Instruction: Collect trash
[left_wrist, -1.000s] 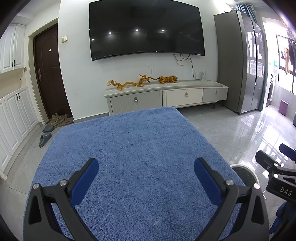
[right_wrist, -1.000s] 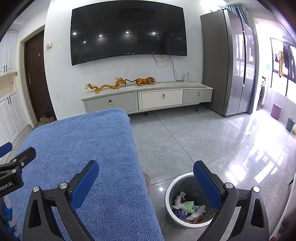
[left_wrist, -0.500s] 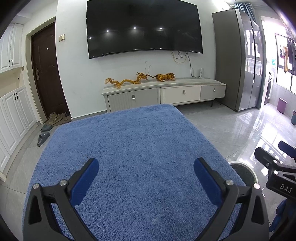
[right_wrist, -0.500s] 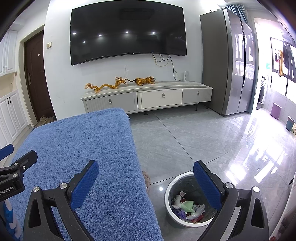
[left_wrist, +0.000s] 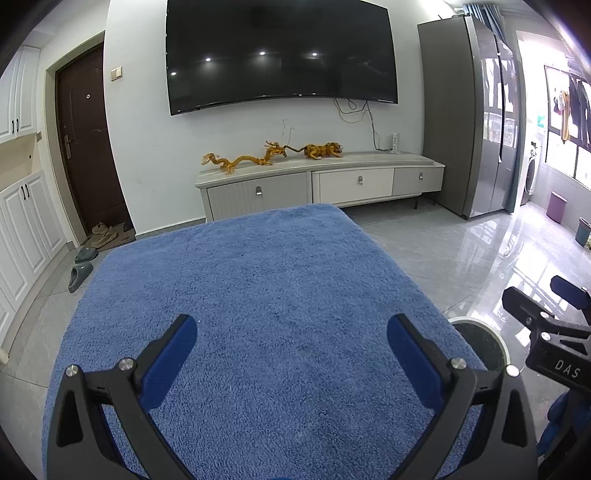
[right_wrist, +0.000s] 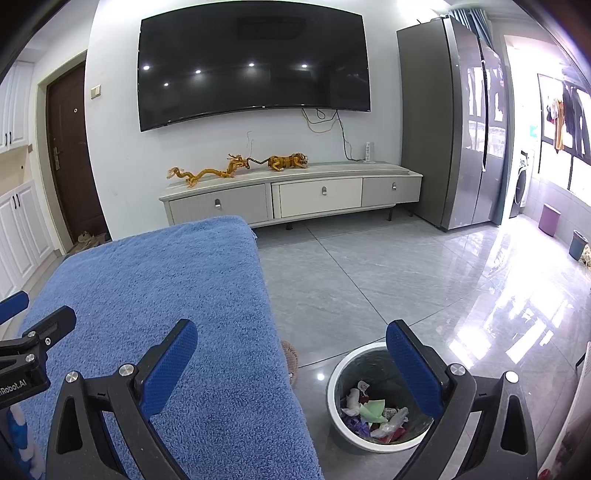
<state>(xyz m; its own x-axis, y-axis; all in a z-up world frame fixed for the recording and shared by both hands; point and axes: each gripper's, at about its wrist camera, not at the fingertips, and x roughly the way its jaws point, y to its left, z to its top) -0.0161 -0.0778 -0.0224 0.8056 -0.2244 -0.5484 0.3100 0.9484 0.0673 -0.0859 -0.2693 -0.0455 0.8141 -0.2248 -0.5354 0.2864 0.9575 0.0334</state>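
A round bin (right_wrist: 334, 391) with a white rim stands on the floor right of the table, holding several pieces of crumpled paper and plastic trash (right_wrist: 373, 413). Its rim also shows in the left wrist view (left_wrist: 480, 341). The table is covered by a bare blue towel (left_wrist: 258, 302). My left gripper (left_wrist: 291, 354) is open and empty above the towel. My right gripper (right_wrist: 291, 354) is open and empty, with the left finger over the towel's right edge (right_wrist: 273, 332) and the right finger over the bin.
A TV cabinet (right_wrist: 295, 199) with golden dragon and tiger figures stands against the far wall under a large TV (right_wrist: 251, 62). A grey fridge (right_wrist: 450, 125) stands at right. Slippers (left_wrist: 79, 275) lie near the door at left. A brown object (right_wrist: 290, 354) lies on the floor by the table.
The left gripper has drawn back and tilted up a little, so more of the towel shows. The right gripper has barely moved. Both stay open.
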